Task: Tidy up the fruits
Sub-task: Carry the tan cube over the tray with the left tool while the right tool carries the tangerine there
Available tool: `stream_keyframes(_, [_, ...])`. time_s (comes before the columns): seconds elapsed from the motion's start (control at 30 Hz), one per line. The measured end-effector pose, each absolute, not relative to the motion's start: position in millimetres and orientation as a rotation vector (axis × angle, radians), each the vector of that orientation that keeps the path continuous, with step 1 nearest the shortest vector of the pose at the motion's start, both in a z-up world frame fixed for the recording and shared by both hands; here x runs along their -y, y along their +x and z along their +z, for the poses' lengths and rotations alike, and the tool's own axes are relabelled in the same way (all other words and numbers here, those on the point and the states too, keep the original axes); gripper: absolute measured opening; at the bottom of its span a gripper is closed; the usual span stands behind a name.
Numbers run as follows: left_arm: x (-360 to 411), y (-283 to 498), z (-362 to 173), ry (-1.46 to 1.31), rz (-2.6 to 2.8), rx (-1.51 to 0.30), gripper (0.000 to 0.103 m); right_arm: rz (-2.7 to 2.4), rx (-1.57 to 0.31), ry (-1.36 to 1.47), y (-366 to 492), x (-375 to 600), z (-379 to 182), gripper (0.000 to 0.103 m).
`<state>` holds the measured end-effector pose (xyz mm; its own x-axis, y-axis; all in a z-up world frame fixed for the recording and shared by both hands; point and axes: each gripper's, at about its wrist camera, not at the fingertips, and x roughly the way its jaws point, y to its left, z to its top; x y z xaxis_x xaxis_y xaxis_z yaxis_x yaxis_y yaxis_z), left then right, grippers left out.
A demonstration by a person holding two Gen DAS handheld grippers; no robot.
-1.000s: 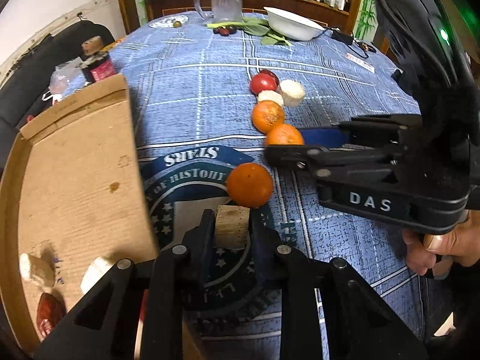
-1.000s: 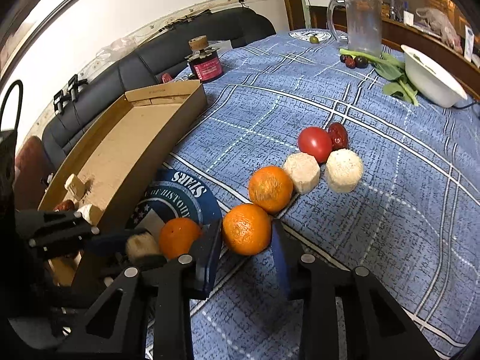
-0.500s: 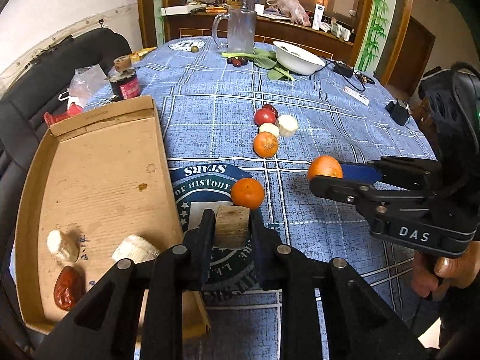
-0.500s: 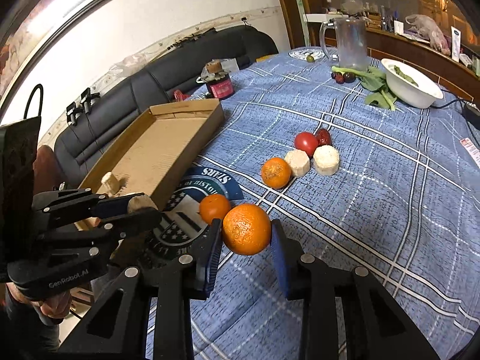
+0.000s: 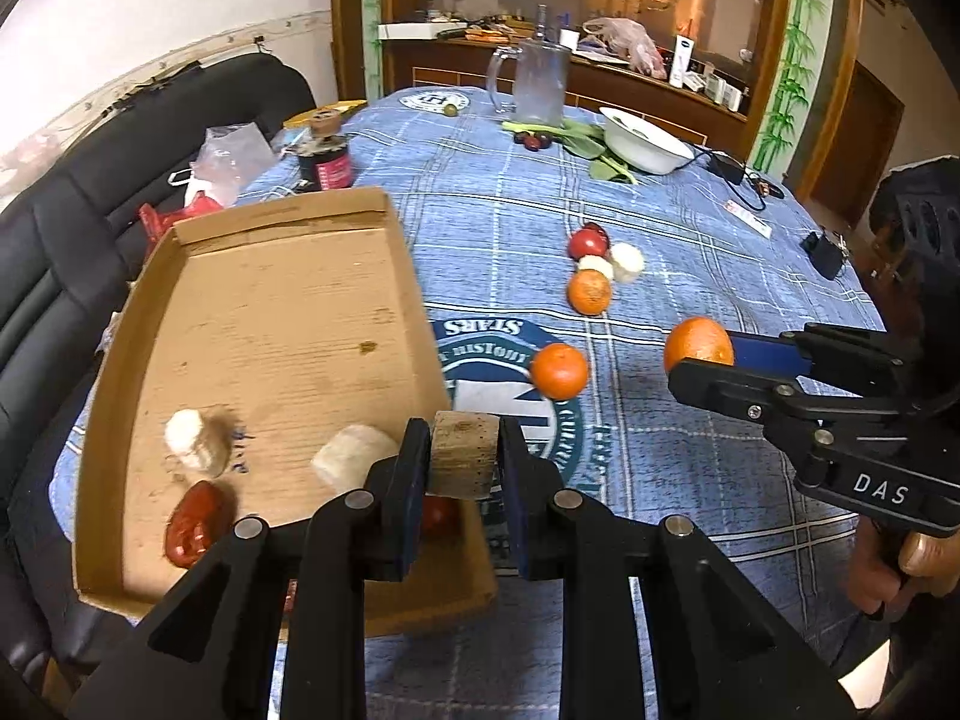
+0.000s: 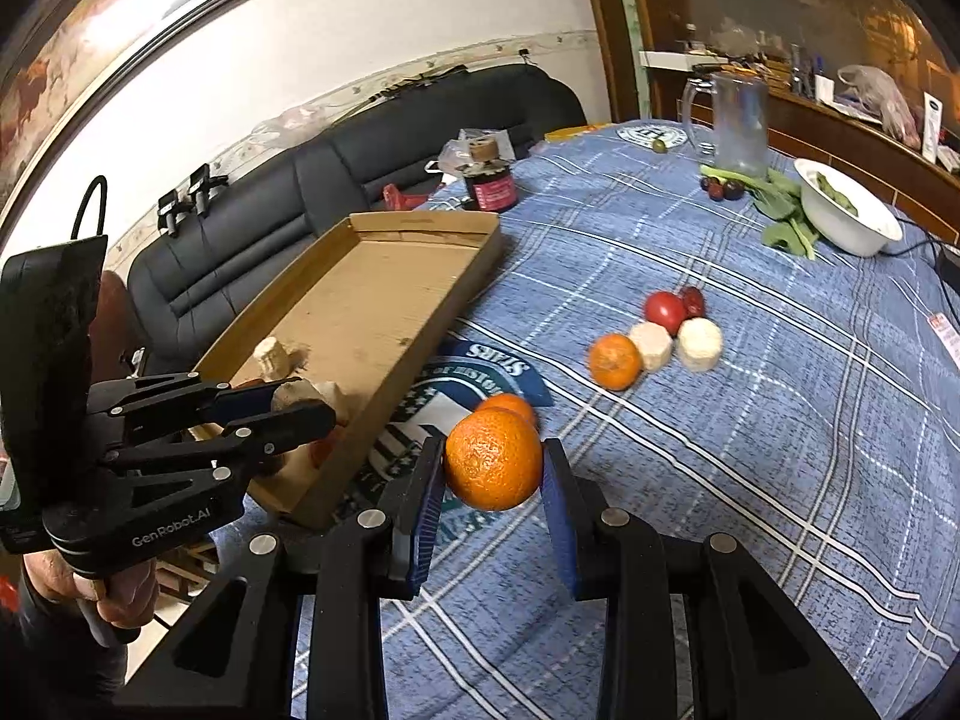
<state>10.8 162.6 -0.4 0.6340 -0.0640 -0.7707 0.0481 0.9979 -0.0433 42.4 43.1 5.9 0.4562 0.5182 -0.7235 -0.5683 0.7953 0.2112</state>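
Note:
My left gripper point(image 5: 462, 456) is shut on a tan cut chunk point(image 5: 463, 453), held above the near right corner of the cardboard tray point(image 5: 282, 300). In the tray lie two pale chunks point(image 5: 195, 438) and a red fruit point(image 5: 195, 522). My right gripper point(image 6: 493, 471) is shut on an orange point(image 6: 493, 459), lifted above the blue tablecloth. In the left wrist view that orange point(image 5: 699, 345) shows at the right. A second orange point(image 5: 559, 370) rests on the round emblem. Farther back sit a third orange point(image 5: 590, 292), two pale chunks point(image 5: 627, 261) and a tomato point(image 5: 585, 242).
A white bowl point(image 5: 645, 144) with greens, a glass mug point(image 5: 537, 87) and a dark jar point(image 5: 327, 165) stand at the far end of the table. A black sofa point(image 6: 336, 180) runs along the left. A person's hand point(image 5: 912, 558) grips the right handle.
Both grippers rose and drew back from the table with their loads. The right one lifted its orange off the cloth; the left one carried its chunk toward the tray's near corner.

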Motion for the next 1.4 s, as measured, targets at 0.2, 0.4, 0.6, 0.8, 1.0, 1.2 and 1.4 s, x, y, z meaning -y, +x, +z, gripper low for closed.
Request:
stream_keyframes(0.2, [-178.2, 6.1, 0.4, -0.031, -0.028, -0.874, 0.02, 0.702, -0.864, -0.088, 38.4, -62.3, 8.6, 0.032])
stream_keyframes(0.4, [-192.3, 2.7, 1.8, -0.038, 0.004, -0.867, 0.02, 0.727, -0.858, -0.105, 36.8, -79.1, 10.6, 0.032])
stream_keyframes(0.6, [-205.0, 1.0, 2.4, -0.047, 0.033, -0.864, 0.02, 0.757, -0.854, -0.125, 33.7, -96.3, 11.5, 0.032])
stream_keyframes(0.8, [-216.9, -0.3, 2.5, -0.053, 0.055, -0.86, 0.02, 0.781, -0.854, -0.138, 33.5, -110.5, 11.8, 0.032])
stream_keyframes(1.0, [-225.4, -0.2, 0.4, -0.063, 0.067, -0.865, 0.02, 0.793, -0.857, -0.147, 34.1, -120.0, 11.3, 0.032])
stream_keyframes(1.2, [-231.3, 1.4, -0.9, -0.068, 0.073, -0.87, 0.02, 0.802, -0.861, -0.153, 36.0, -126.2, 9.9, 0.032])
stream_keyframes(1.4, [-241.4, 6.8, -2.1, -0.079, 0.087, -0.877, 0.02, 0.813, -0.871, -0.16, 41.5, -134.4, 6.1, 0.032])
